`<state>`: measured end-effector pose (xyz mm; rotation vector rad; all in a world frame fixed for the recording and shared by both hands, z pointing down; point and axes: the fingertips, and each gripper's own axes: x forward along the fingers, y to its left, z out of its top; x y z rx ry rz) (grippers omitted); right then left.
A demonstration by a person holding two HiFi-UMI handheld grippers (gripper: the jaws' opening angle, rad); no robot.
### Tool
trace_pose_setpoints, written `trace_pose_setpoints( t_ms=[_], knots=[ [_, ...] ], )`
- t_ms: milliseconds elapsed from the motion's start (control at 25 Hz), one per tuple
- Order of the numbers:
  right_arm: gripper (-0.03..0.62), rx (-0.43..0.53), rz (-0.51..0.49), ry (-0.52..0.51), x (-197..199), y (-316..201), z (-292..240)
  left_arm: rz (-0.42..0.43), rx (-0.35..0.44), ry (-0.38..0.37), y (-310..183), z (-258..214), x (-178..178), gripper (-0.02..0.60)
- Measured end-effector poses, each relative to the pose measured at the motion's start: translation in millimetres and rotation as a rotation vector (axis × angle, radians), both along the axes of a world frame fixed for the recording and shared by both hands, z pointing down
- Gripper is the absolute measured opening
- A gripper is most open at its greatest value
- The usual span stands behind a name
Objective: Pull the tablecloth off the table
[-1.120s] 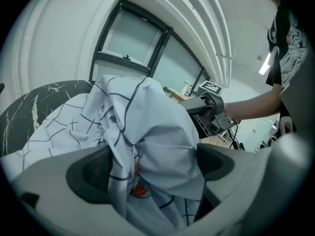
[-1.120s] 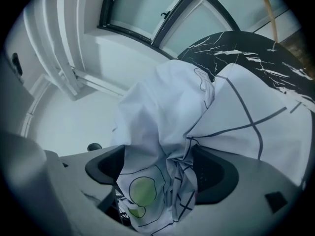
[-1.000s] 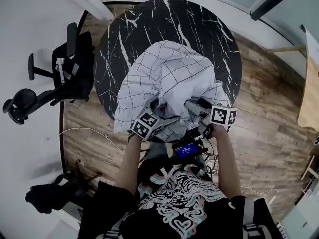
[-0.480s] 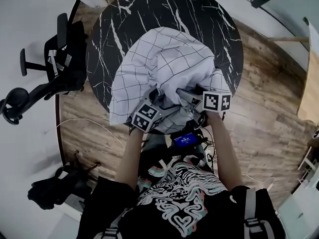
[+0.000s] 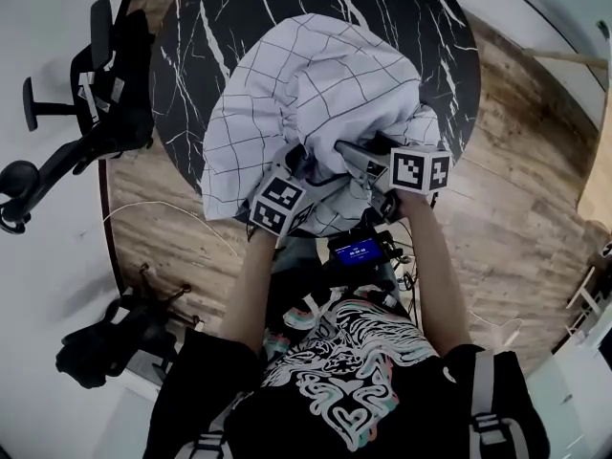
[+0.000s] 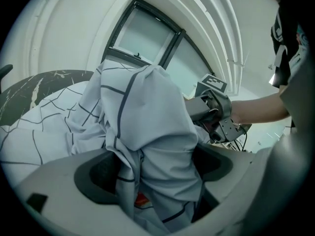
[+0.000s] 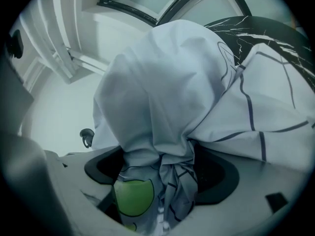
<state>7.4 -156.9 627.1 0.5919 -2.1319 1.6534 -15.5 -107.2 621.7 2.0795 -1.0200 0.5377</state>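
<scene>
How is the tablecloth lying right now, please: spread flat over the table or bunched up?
Bunched up: the tablecloth is heaped in folds, and the dark table shows bare beyond it.

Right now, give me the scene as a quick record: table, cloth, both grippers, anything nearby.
table: round black marble-patterned table, far side bare
cloth: white grid-lined tablecloth, bunched in a heap toward the person's edge, not yet off the table
left gripper: jaws closing, a fold of the cloth between them, not yet pinched
right gripper: jaws on a gathered wad of the cloth
nearby: black office chair left of the table, on the wood floor
</scene>
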Motion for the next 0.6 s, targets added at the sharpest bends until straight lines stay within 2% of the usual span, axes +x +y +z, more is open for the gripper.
trace_pose_setpoints(
  t_ms=[120, 280, 600],
  knots=[
    [0.424, 0.018, 0.021, 0.005, -1.4, -3.5, 1.2, -0.02, -0.012, -0.023, -3.2, 3.1, -0.7, 0.486],
    [0.391, 0.021, 0.038, 0.019, 0.3, -4.3, 4.2, -0.047, 0.012, -0.053, -3.4, 6.5, -0.1, 0.477],
    [0.385, 0.049, 0.05, 0.022, 1.5, -6.2, 3.8, -0.069, 0.017, -0.08, -5.4, 8.5, 1.1, 0.477]
  ],
)
